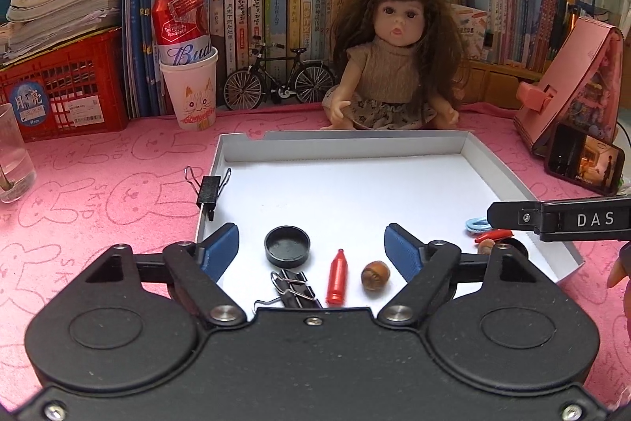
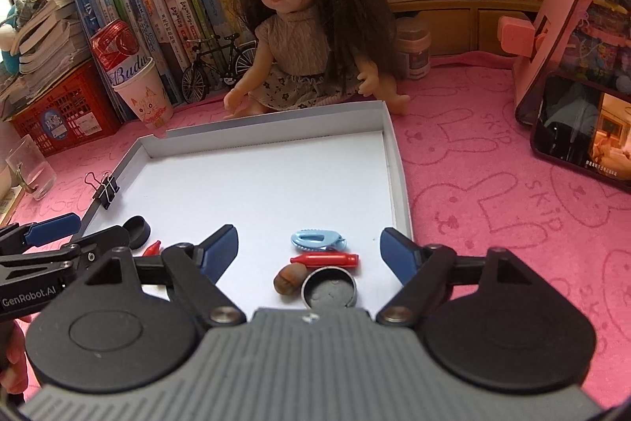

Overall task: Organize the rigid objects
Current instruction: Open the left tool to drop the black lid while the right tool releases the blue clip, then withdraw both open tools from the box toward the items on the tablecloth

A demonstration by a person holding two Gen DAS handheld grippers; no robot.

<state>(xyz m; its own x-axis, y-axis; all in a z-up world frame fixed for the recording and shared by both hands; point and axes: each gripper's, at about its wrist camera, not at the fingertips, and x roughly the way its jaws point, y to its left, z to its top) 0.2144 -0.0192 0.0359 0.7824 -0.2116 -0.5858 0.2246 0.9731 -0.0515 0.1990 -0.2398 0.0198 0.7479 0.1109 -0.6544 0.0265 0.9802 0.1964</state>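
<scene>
A shallow white tray (image 1: 343,136) (image 2: 398,184) lies on the pink cloth. In the left wrist view, a black cap (image 1: 287,246), a red crayon-shaped piece (image 1: 336,277), a hazelnut (image 1: 375,275) and a black binder clip (image 1: 294,289) lie on its near part, below my left gripper (image 1: 310,228). That gripper is open and its pads touch nothing. In the right wrist view, a blue hair clip (image 2: 318,238), a second red piece (image 2: 325,259), a nut (image 2: 290,279) and a metal-rimmed lid (image 2: 329,289) lie between the fingers of my right gripper (image 2: 308,229), which is open and touches none of them.
Another binder clip (image 1: 208,189) (image 2: 106,190) grips the tray's left rim. A doll (image 1: 394,66) sits behind the tray, with a model bicycle (image 1: 276,77), a paper cup holding a can (image 1: 191,85), a red crate (image 1: 67,89) and books. A phone (image 2: 583,129) leans at the right, a glass (image 1: 12,160) stands at the left.
</scene>
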